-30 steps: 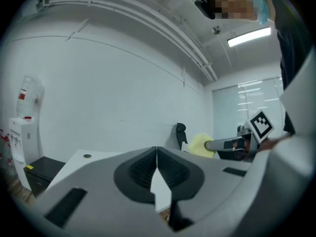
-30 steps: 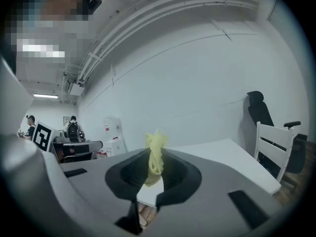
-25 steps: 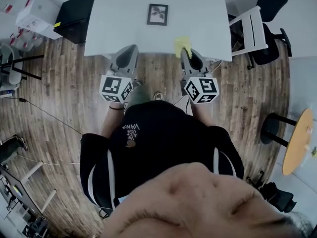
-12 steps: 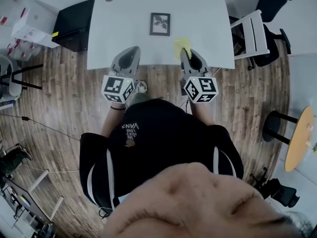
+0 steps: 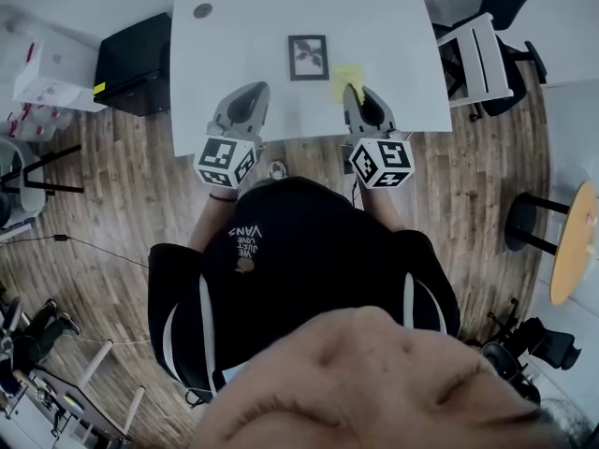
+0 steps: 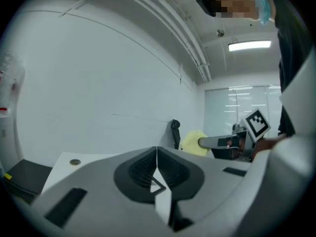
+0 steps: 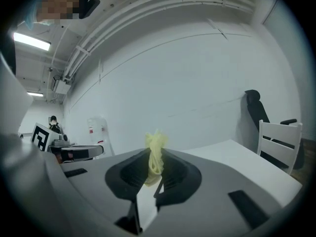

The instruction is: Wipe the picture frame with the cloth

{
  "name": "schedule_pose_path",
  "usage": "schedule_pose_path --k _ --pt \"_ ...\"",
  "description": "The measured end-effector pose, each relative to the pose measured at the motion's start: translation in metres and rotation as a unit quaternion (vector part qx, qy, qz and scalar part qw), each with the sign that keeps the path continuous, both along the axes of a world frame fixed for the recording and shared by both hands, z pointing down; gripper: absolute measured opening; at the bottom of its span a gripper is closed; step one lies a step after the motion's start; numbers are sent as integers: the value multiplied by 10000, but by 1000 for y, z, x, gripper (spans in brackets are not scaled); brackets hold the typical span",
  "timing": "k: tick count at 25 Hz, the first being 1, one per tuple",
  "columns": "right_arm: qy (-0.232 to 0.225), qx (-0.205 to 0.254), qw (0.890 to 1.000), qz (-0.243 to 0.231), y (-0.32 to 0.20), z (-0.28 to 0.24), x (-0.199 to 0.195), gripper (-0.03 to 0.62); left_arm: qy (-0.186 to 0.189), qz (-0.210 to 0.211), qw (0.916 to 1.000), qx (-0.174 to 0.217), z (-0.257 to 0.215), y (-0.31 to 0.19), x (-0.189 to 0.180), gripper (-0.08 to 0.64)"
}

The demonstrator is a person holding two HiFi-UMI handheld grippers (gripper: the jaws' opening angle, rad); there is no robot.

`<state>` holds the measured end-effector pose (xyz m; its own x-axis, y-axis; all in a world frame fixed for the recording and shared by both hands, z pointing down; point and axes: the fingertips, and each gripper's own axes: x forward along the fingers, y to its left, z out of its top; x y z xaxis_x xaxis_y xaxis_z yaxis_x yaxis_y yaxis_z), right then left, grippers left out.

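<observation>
Cloth (image 7: 156, 144), yellow and bunched, is pinched between the fingers of the right gripper (image 7: 157, 163). The two jaws close on it, and a small tuft stands up past the fingertips. In the head view the cloth hangs over the near part of the white table (image 5: 234, 36), directly in front of these fingers.

The picture frame (image 5: 308, 57) lies flat on the table. It is ahead of the right fingers and a little to their left, and the cloth is just beside its near right corner. I cannot tell if the cloth touches it.

The left gripper (image 6: 157, 156) has its fingers pressed together with nothing between them. The frame is ahead of these fingers and to their right, well apart from them. A small round disc (image 5: 202, 10) sits on the table far ahead of the left fingers. A white chair (image 5: 482, 52) stands off to the right of the right fingers, beside the table.
</observation>
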<state>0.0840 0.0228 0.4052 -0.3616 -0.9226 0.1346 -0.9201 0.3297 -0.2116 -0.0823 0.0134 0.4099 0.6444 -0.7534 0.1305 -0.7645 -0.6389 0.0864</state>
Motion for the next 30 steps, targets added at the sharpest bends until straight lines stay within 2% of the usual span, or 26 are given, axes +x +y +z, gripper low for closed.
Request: schedule_pose_path --k 10,30 --pt "-6 -6 9993 361 -21 1 -27 48 30 425 9991 -43 7 -29 -23 17" --pt "104 -194 9993 306 -73 13 -1 48 58 446 9989 -112 10 -75 9 17"
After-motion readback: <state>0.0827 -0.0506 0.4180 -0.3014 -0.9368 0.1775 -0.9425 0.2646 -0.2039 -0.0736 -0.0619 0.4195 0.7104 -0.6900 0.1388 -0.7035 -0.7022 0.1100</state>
